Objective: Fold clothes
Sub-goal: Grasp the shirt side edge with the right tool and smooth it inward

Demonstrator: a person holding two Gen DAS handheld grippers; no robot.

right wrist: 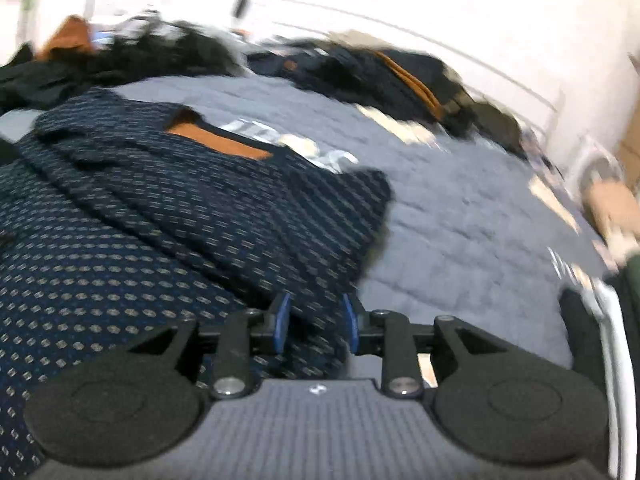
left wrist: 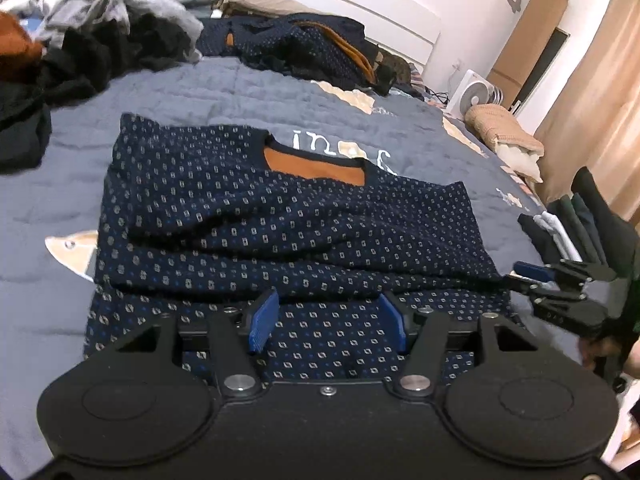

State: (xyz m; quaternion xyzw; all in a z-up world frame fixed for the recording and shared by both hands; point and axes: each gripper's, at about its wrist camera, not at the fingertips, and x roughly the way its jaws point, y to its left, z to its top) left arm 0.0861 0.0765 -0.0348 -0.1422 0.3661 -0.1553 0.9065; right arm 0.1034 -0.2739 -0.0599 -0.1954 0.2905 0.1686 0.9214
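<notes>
Left pile: a messy heap of black, grey and orange clothes (left wrist: 80,48) sits at the far left of the bed; if a sleeve gets flung that way it could tangle in there.
Sweater: the dark blue knitted sweater with small pale dots and an orange patch inside the neck (left wrist: 248,208) lies flat in the middle of the grey quilted bed cover (left wrist: 180,92); its sleeves look folded across the body.
Left tongs: the left gripper (left wrist: 326,318) hangs over the bottom hem with its blue fingers spread wide, holding nothing; if it bites too deep it may grab the bed cover too.
Right tongs: the right gripper (right wrist: 316,320) sits at the sweater's right edge with cloth between its blue fingers (right wrist: 282,322); they are partly apart, and I cannot tell if they pinch; that view is blurry, so it seems to be moving fast; a loose hold could slip and spoil the fold.
Right side: a neat stack of folded dark clothes (left wrist: 576,224) is close; a wide swing could knock it.
</notes>
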